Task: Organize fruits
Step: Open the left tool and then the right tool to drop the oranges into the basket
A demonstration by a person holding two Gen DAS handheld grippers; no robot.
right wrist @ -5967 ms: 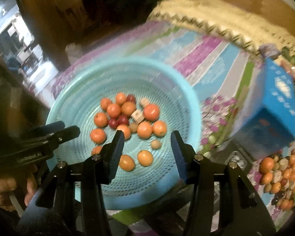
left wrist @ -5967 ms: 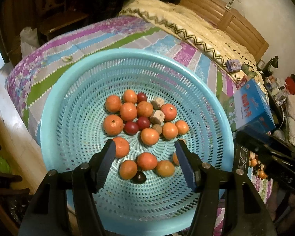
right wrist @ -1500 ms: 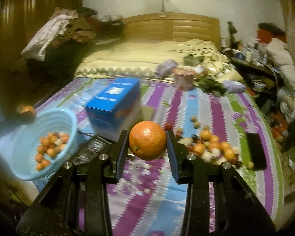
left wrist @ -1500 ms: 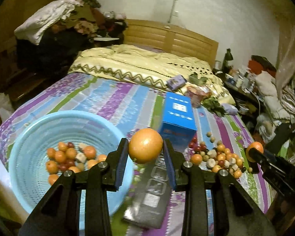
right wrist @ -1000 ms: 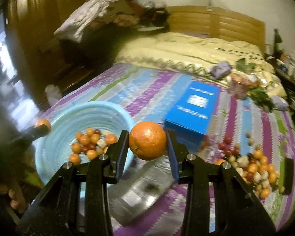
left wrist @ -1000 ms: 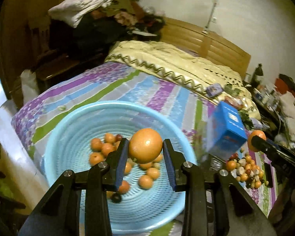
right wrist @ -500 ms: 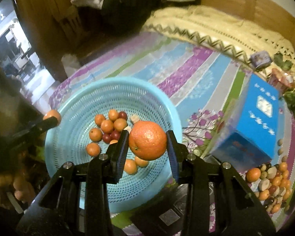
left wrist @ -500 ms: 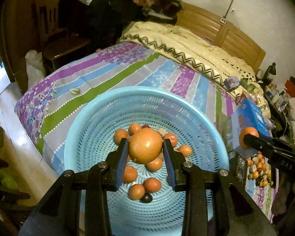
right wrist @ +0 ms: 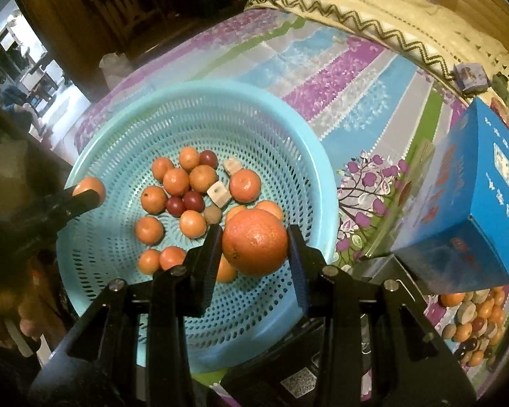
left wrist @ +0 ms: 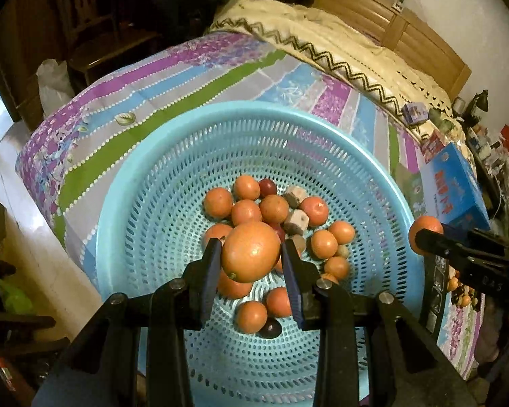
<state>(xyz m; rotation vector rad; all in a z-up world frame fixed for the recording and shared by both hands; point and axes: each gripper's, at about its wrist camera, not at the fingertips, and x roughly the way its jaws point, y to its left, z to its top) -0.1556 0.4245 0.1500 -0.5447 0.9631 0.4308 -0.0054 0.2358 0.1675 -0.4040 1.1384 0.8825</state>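
Note:
A light blue perforated basket [left wrist: 146,183] [right wrist: 118,122] sits on the striped bedspread and holds several oranges, dark plums and pale cubes [left wrist: 298,218]. My left gripper [left wrist: 251,254] is shut on an orange [left wrist: 251,252] and holds it above the middle of the basket. My right gripper [right wrist: 254,237] is shut on a larger orange [right wrist: 254,240] above the basket's right side. In the left wrist view the right gripper's orange [left wrist: 424,230] shows at the basket's right rim. In the right wrist view the left gripper's orange [right wrist: 90,188] shows at the left rim.
A blue carton [left wrist: 453,183] [right wrist: 471,196] stands right of the basket. A loose pile of fruit [right wrist: 475,325] lies on the bedspread at the far right. A dark flat device [right wrist: 295,373] lies by the basket's near right edge. The bed's edge drops off at left.
Both grippers have moved left from the fruit pile to over the basket, each still holding its orange, and have come lower and closer to the basket.

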